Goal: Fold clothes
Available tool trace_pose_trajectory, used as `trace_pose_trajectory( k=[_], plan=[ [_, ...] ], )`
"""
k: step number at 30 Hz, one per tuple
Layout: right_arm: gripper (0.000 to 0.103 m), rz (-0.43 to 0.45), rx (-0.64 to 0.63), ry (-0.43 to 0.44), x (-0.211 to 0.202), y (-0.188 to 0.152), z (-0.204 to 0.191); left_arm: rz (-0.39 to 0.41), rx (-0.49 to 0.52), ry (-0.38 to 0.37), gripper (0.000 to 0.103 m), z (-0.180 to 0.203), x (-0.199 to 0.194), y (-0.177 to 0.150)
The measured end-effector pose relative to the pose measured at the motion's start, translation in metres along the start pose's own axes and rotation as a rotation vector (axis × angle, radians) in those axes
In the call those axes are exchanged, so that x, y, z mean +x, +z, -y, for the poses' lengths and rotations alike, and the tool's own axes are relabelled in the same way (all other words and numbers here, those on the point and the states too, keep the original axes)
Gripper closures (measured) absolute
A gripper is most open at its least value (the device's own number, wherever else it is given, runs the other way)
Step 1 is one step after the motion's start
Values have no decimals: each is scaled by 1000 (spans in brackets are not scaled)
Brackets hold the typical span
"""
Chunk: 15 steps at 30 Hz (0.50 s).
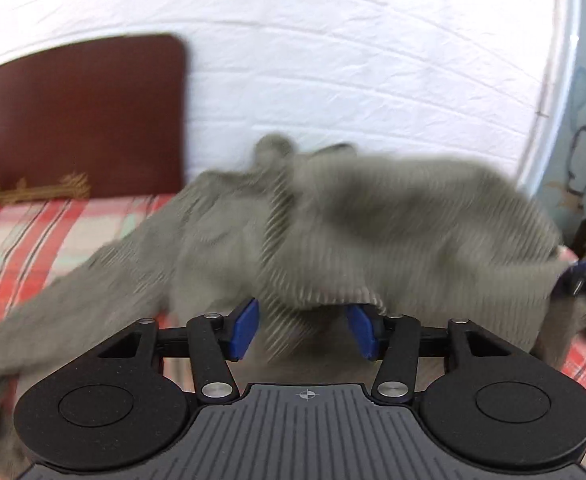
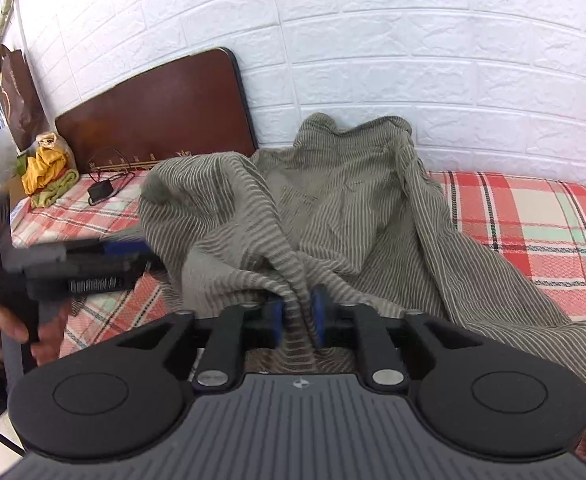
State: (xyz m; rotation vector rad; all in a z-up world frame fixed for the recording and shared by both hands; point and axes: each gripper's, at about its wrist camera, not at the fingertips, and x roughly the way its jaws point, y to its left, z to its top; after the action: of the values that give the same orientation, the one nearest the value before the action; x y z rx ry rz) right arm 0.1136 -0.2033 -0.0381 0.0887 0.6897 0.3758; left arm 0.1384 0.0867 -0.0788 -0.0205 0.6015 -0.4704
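I see the striped garment, a soft grey-green ribbed knit, lying rumpled in loose folds across the bed against the wall. My right gripper has its blue-padded fingers narrow, with a bunched ridge of the cloth between them; I cannot tell whether the pads press it. My left gripper is blurred, its fingers standing apart at the garment's hem with cloth draped over their tips. The bed cover is a red-and-cream plaid weave. Behind stand a glossy brown headboard with rounded corners and a white embossed-brick wall.
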Motion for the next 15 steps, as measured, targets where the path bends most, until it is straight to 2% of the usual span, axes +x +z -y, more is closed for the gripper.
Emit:
trace_pose_trajectory(
  k=[1,3,4,9,12,14,15],
  plan=[
    [56,4,-8,-13,0,-1,-1,1,-5,-30,88,2,3,10],
    [45,22,-34,-31,-1,-1,-3,9,-31,-69,97,4,11,28],
    [45,32,-48,-38,-1,-1,-3,17,-40,-80,99,5,15,37],
    [41,53,-83,3,-1,4,-6,53,-37,-71,100,15,29,66],
    [36,74,-109,9,3,8,-8,47,-27,-65,100,17,42,76],
    [38,83,-133,-4,10,11,-10,34,-23,-58,100,18,48,77],
    [53,83,-140,-13,14,13,-10,25,-24,-56,100,16,51,76]
  ],
)
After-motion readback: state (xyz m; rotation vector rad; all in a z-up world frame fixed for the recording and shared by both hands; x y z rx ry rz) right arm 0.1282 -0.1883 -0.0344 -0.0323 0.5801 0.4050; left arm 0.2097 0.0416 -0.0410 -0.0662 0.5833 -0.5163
